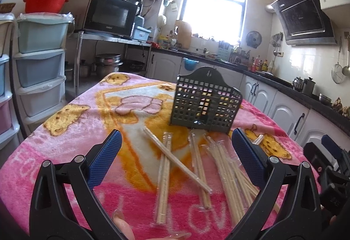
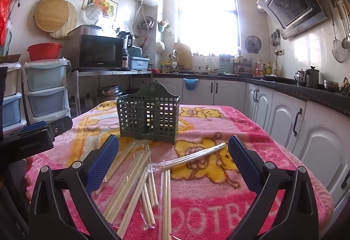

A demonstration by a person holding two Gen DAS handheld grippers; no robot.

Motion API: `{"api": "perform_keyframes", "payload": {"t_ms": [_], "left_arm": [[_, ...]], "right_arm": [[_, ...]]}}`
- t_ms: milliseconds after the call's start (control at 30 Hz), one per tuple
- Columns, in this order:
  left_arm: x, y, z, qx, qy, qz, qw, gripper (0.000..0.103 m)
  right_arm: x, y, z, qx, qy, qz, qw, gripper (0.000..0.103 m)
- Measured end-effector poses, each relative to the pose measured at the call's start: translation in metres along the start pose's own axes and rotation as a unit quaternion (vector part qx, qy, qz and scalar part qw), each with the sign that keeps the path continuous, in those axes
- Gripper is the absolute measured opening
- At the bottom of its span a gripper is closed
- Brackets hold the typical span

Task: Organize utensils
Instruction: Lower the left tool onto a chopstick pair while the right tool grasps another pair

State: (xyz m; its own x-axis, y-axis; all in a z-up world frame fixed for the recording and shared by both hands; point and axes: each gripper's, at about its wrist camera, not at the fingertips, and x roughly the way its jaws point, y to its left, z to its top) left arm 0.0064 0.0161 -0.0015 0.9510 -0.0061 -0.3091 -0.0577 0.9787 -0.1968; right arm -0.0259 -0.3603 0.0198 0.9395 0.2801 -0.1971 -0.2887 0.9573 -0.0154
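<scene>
A dark green perforated utensil holder [image 1: 205,104] [image 2: 149,116] stands upright on a pink cartoon blanket [image 1: 72,126] [image 2: 218,207]. In front of it lie several pairs of wooden chopsticks [image 1: 177,162] [image 2: 133,183] in clear wrappers, scattered and crossing one another. My left gripper [image 1: 177,157] hovers open above the pile, nothing between its blue pads [image 1: 106,160]. My right gripper [image 2: 174,157] is open too, above more chopsticks, with one wrapped pair [image 2: 194,155] lying apart toward the right. Each gripper shows at the edge of the other's view.
Stacked plastic drawers [image 1: 39,69] and a microwave [image 1: 107,13] on a metal rack stand left of the table. White cabinets under a dark counter [image 2: 284,84] run along the right and back. A fingertip [image 1: 122,226] shows at the bottom edge.
</scene>
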Motion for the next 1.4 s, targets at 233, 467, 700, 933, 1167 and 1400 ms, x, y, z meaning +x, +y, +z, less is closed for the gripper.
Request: {"api": "perform_keyframes", "payload": {"t_ms": [233,467,700,933,1167,1400], "left_arm": [[0.011,0.027,0.008,-0.025,0.02,0.025,0.9992,0.093],[0.024,0.045,0.021,-0.031,0.046,0.039,0.9977,0.093],[0.042,0.045,0.039,-0.026,0.067,0.048,0.9963,0.093],[0.066,0.036,0.053,-0.019,0.094,0.037,0.9947,0.093],[0.103,0.023,0.052,-0.004,0.154,0.016,0.9879,0.093],[0.137,0.022,0.048,-0.025,0.205,0.01,0.9784,0.093]], "right_arm": [[0.014,0.01,0.006,-0.018,0.024,0.027,0.999,0.097],[0.036,0.011,0.022,-0.022,0.055,0.045,0.997,0.097],[0.064,0.007,0.043,-0.027,0.075,0.038,0.996,0.097],[0.091,-0.007,0.053,-0.022,0.102,0.026,0.994,0.097],[0.118,-0.04,0.047,0.001,0.142,-0.014,0.99,0.097],[0.145,-0.079,0.035,0.038,0.191,-0.044,0.98,0.097]]}}
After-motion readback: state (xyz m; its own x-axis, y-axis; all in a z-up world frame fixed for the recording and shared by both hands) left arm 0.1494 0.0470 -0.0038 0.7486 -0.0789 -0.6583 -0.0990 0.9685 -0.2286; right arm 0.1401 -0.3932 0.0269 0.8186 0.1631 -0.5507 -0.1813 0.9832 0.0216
